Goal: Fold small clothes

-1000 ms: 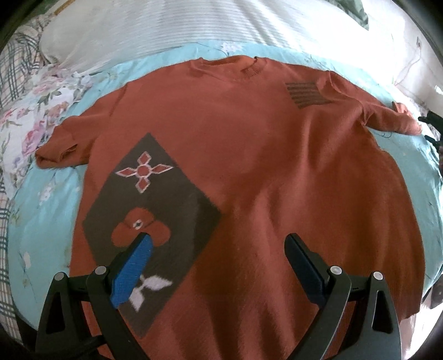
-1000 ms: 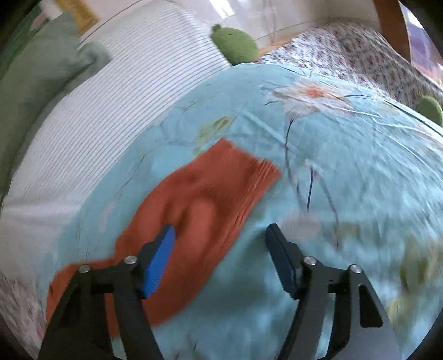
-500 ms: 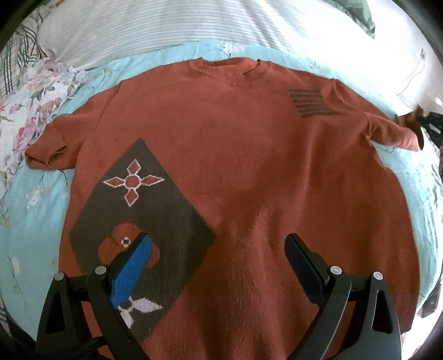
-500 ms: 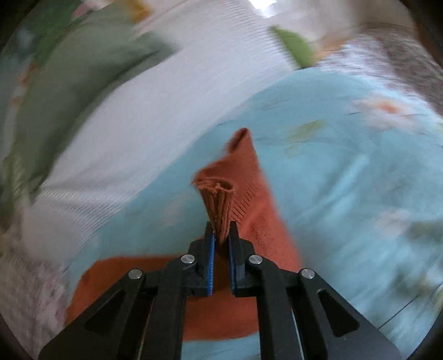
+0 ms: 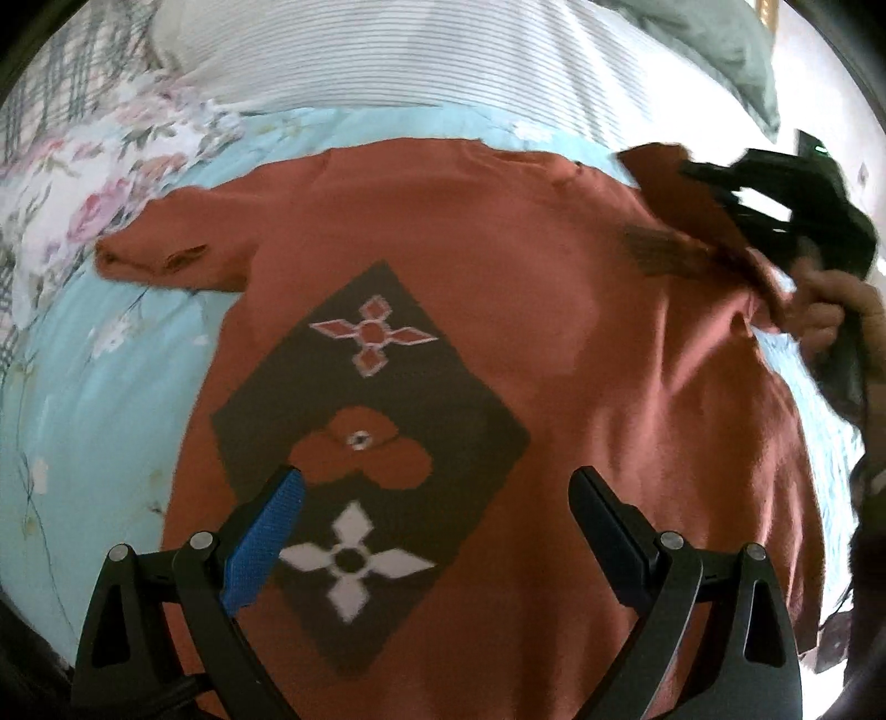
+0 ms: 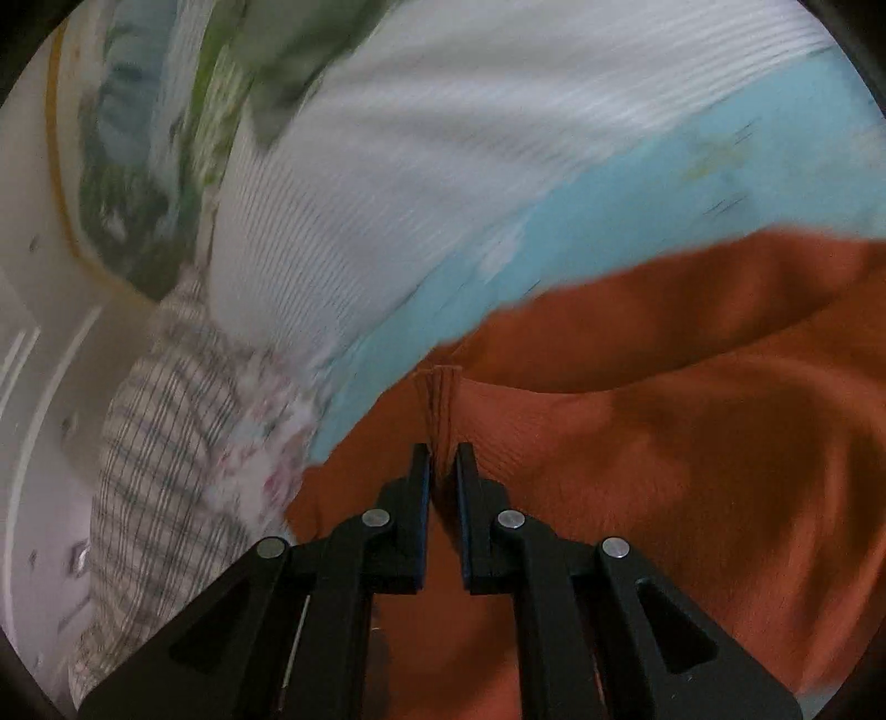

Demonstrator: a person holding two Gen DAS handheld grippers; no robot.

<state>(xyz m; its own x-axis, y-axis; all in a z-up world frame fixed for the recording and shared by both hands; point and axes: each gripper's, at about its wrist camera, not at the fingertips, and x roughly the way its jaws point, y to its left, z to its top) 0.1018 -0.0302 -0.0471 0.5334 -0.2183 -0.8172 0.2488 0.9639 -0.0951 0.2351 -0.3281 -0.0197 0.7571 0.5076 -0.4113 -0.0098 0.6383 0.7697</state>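
A rust-orange knitted sweater with a dark diamond panel lies face up on a light blue floral bedsheet. Its left sleeve lies flat. My left gripper is open and empty above the sweater's lower front. My right gripper is shut on the cuff of the right sleeve and holds it lifted over the sweater's chest; it shows in the left wrist view at the upper right, with the sleeve hanging from it.
A white striped pillow lies beyond the collar, with a green pillow at the far right. A floral and checked quilt lies at the left. A hand shows at the right edge.
My right gripper has carried the gripped sleeve cuff from the bed's right side inward over the sweater. My left gripper stays open over the lower front.
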